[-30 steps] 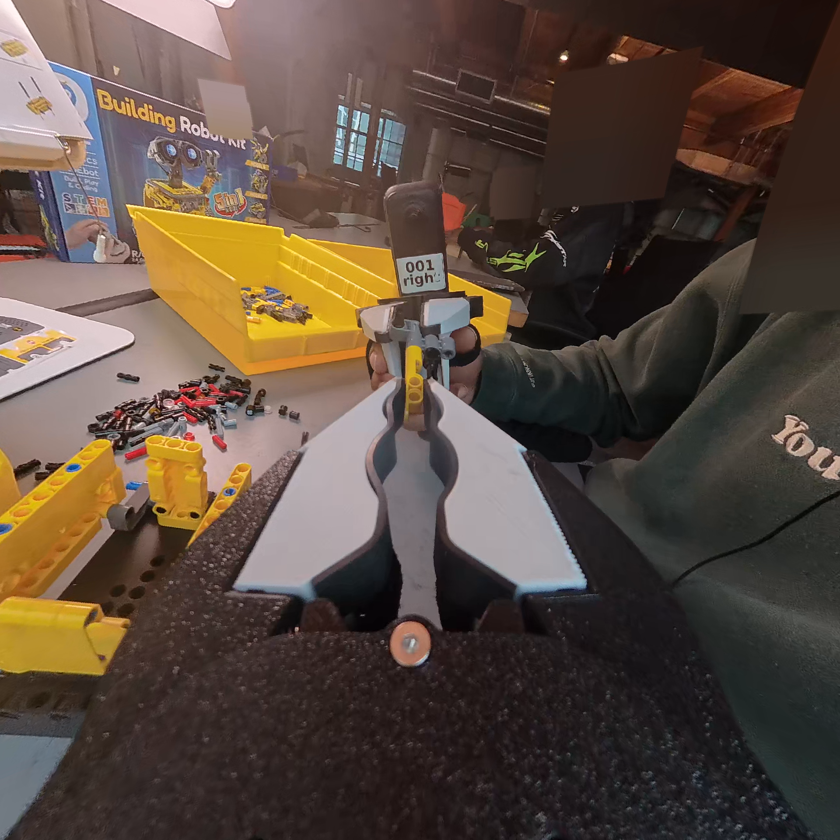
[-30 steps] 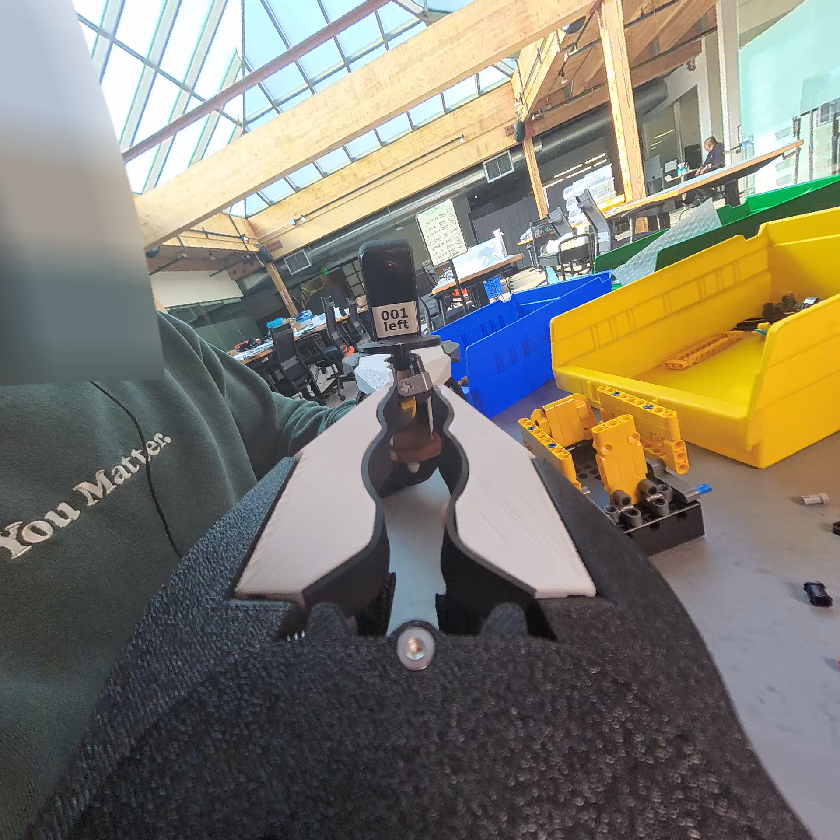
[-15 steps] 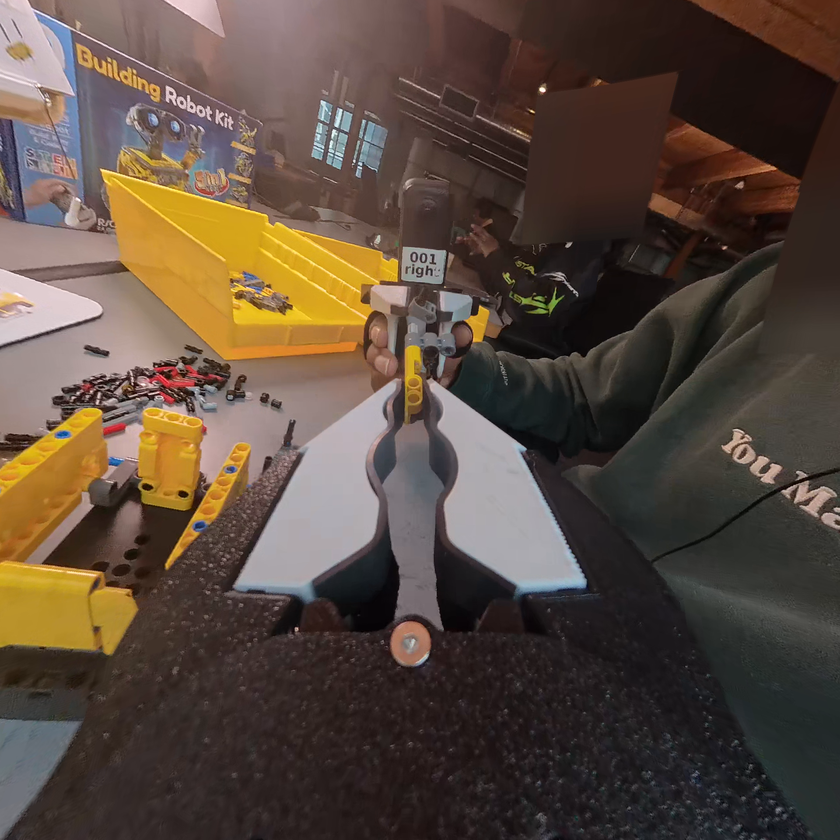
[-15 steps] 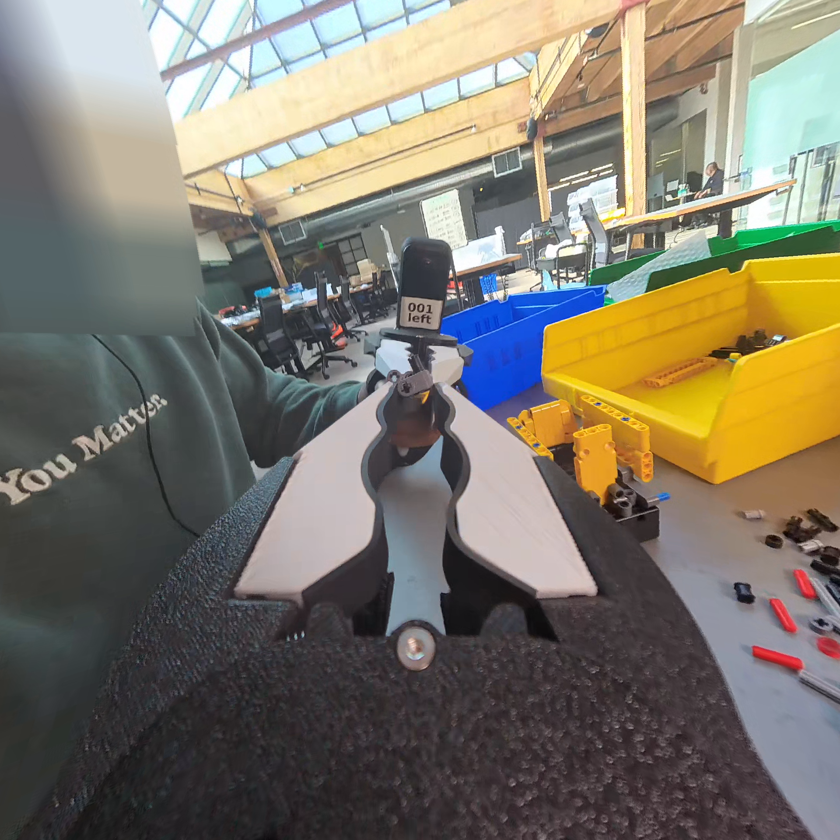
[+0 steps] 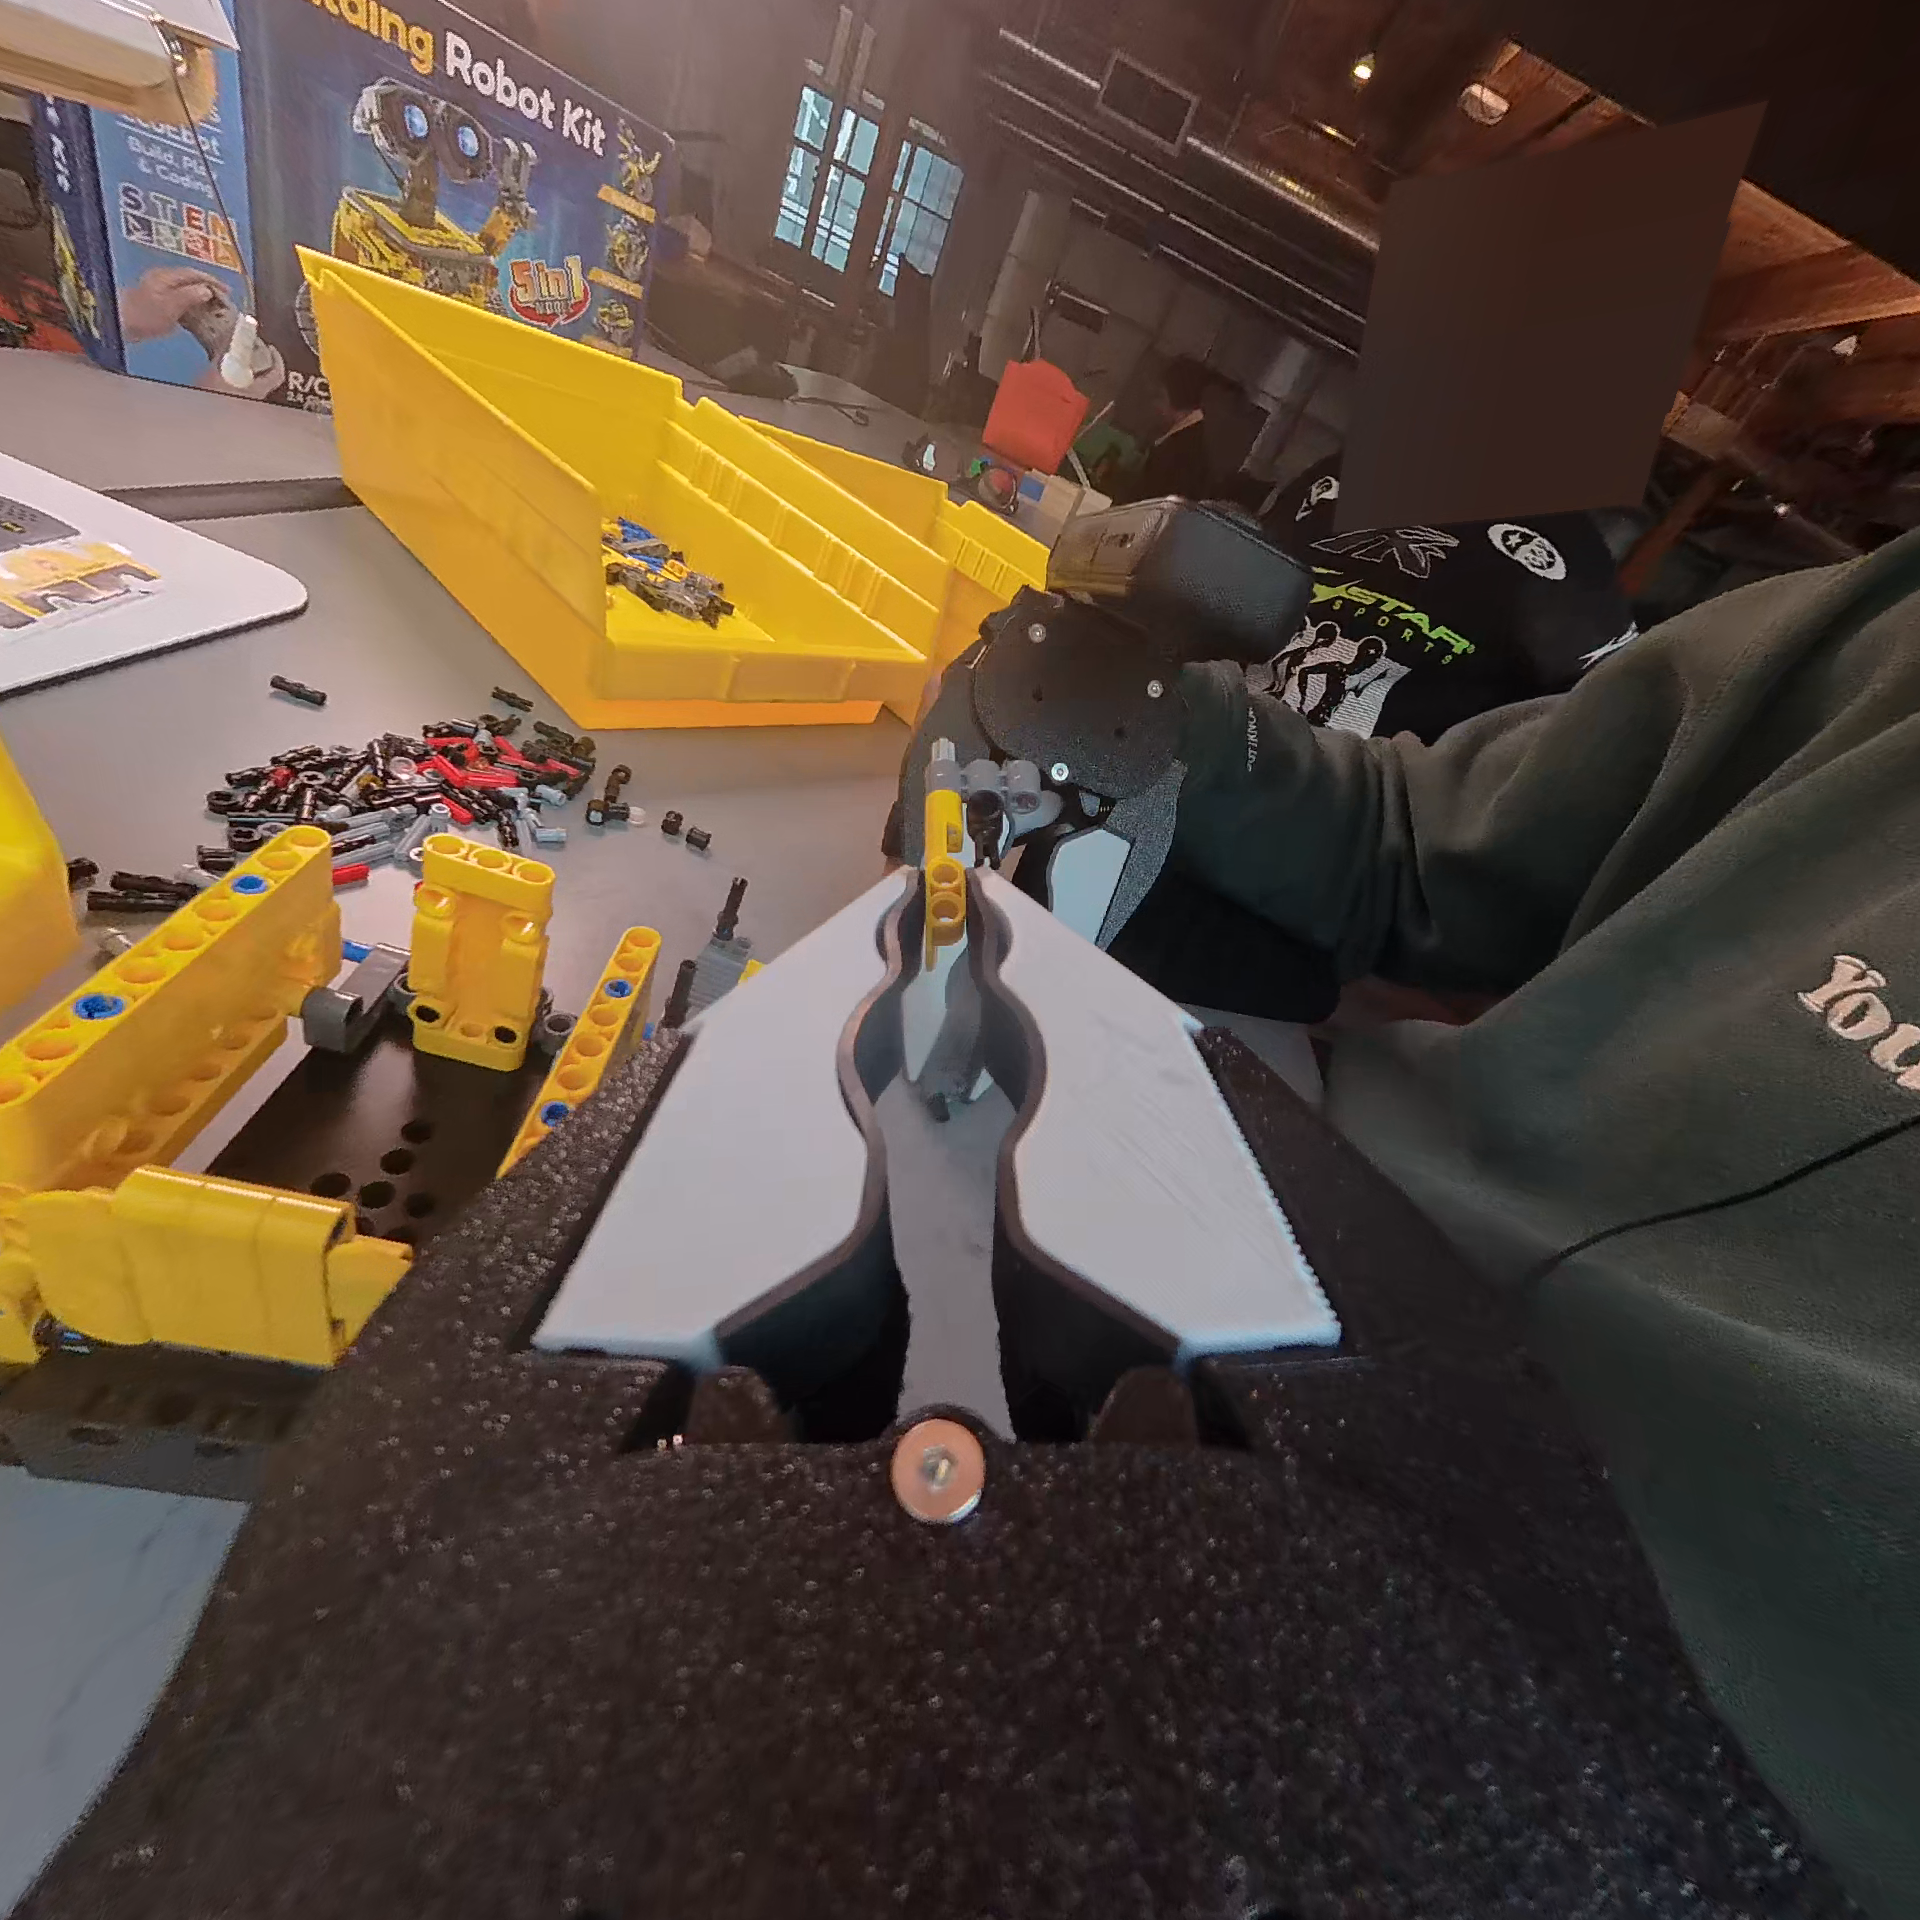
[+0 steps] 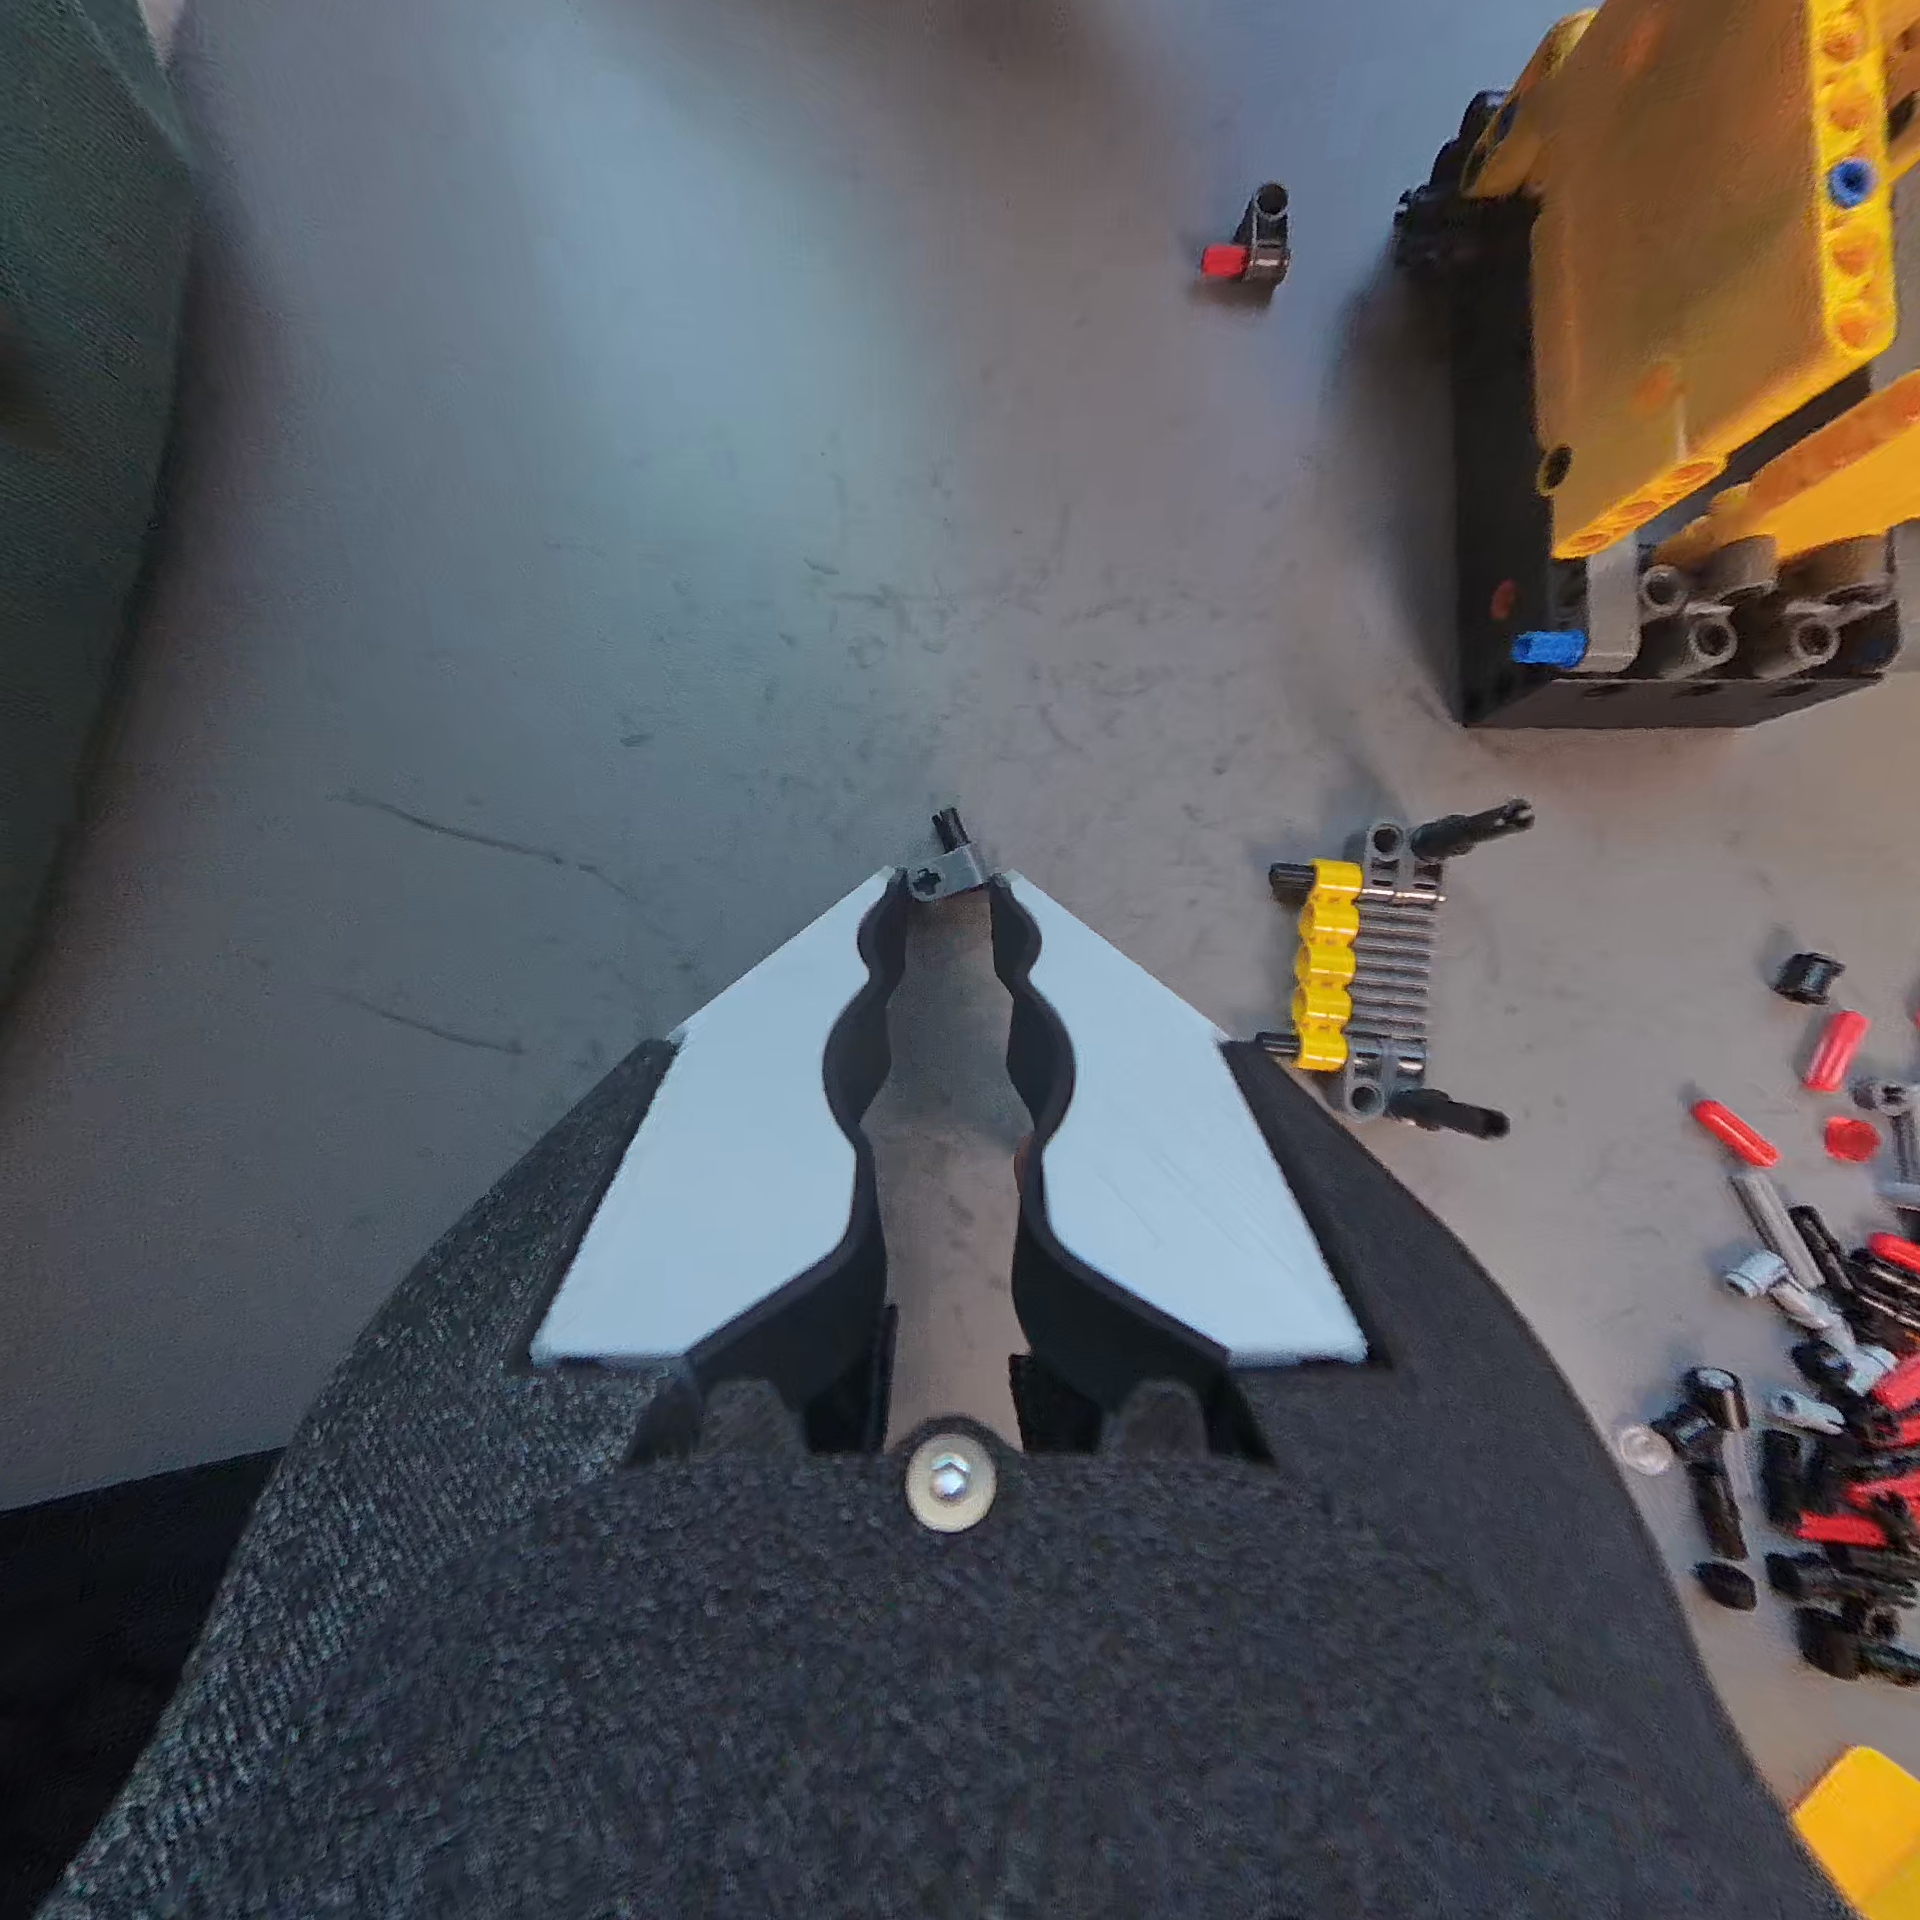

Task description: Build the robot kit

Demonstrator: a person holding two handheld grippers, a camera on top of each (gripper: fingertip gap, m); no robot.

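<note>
My left gripper (image 5: pixel 943 904) is shut on a short yellow beam (image 5: pixel 943 883) that stands up from its tips, with small grey connector bits (image 5: pixel 992 774) at its far end. Just behind it a hand holds the right gripper's black body (image 5: pixel 1081 707), tilted down toward the table. In the right wrist view my right gripper (image 6: pixel 943 883) points down at the grey table (image 6: pixel 623 520) and is shut on a small grey connector (image 6: pixel 951 878) with a black pin. A yellow-and-grey sub-assembly (image 6: pixel 1361 977) lies just to its right.
A part-built yellow model on a black base (image 5: pixel 208 1039) (image 6: pixel 1683 364) sits at the left. A pile of small black, red and grey parts (image 5: pixel 416 769) (image 6: pixel 1849 1403) lies nearby. Yellow bins (image 5: pixel 520 499) and a blue kit box (image 5: pixel 468 156) stand behind. A person in a green sweatshirt (image 5: pixel 1662 935) is close at the right.
The right gripper has swung from facing the left gripper to pointing down at the table, still holding the grey connector. The left gripper has kept the yellow beam and shifted slightly.
</note>
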